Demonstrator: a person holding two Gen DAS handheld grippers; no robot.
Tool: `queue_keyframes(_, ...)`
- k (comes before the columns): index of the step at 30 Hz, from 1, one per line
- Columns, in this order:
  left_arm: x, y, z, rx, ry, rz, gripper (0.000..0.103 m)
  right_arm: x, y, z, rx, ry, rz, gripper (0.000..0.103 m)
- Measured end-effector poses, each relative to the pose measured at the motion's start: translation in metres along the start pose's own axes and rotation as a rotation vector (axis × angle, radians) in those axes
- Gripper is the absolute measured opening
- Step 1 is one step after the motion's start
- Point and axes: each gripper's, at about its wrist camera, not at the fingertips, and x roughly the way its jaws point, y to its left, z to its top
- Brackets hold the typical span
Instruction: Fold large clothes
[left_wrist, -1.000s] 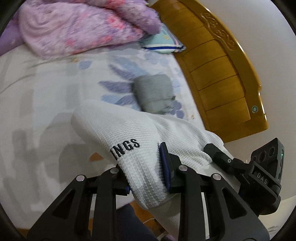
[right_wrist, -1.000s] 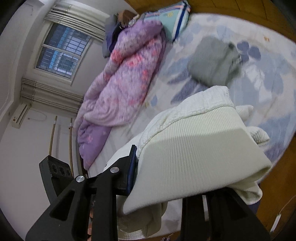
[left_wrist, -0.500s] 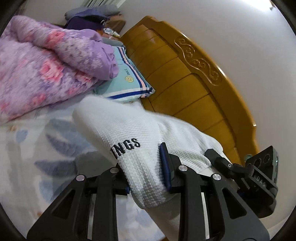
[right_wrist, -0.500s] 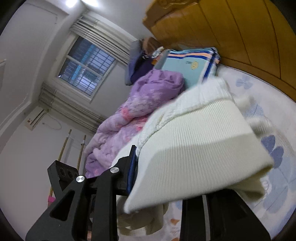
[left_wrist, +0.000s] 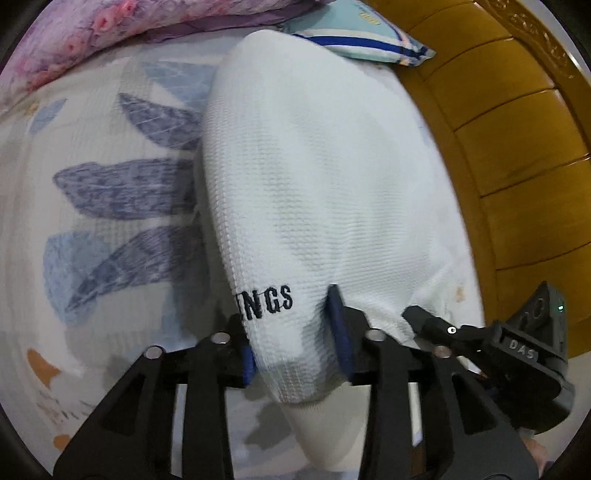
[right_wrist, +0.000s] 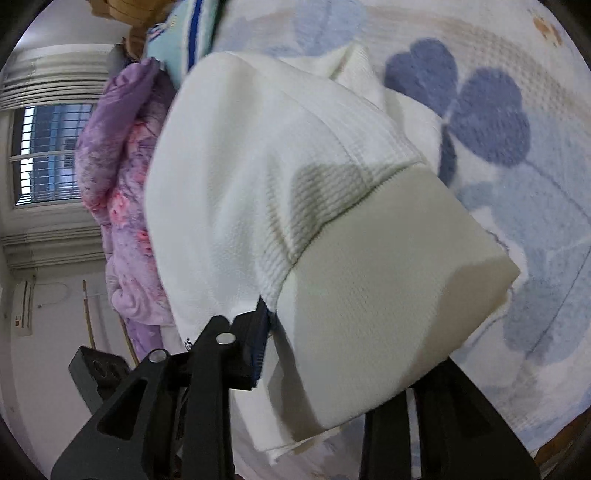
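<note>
Above the leaf-printed bed sheet (left_wrist: 110, 192), the left tool (left_wrist: 295, 343) is clamped on a folded white waffle-knit garment (left_wrist: 317, 177); the right tool (right_wrist: 332, 354) grips its ribbed hem. Beyond it lie a striped pillow (left_wrist: 354, 37), purple quilt (right_wrist: 114, 192) and wooden headboard (left_wrist: 517, 147).

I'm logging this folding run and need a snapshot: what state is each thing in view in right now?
Left gripper: shut on the white garment.
Right gripper: shut on the white garment; its right finger is hidden under cloth.
White garment: folded over, held by both grippers above the bed sheet.
Bed sheet: spread flat.
Purple quilt: bunched in a heap.
Striped pillow: lying against the wooden headboard.
</note>
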Motion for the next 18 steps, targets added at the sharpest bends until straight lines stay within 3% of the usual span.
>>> queue_keyframes(1, 0.001, 0.0, -0.002, 0.007, 0.0, 0.026, 0.052, 0.005, -0.002, 0.002, 0.007, 0.012, -0.019, 0.034)
queue_keyframes(3, 0.004, 0.002, -0.004, 0.005, 0.015, 0.044, 0.055, 0.007, 0.001, 0.002, 0.002, 0.026, -0.069, 0.048)
queue_keyframes(5, 0.009, 0.005, -0.004, -0.01, 0.061, 0.078, 0.071, 0.01, 0.001, 0.001, -0.015, 0.043, -0.111, 0.052)
queue_keyframes(8, 0.013, 0.012, -0.005, -0.019, 0.118, 0.077, 0.08, 0.011, 0.003, 0.002, -0.04, 0.059, -0.137, 0.055)
queue_keyframes(11, 0.005, 0.02, -0.008, -0.014, 0.147, 0.078, 0.082, 0.006, 0.011, 0.0, -0.104, 0.07, -0.205, 0.062)
queue_keyframes(14, -0.016, 0.03, -0.013, -0.034, 0.157, 0.083, 0.085, 0.001, 0.016, -0.003, -0.125, 0.079, -0.234, 0.062)
queue_keyframes(18, -0.05, 0.037, -0.018, -0.037, 0.128, 0.135, 0.089, -0.009, 0.042, -0.015, -0.251, 0.1, -0.36, 0.063)
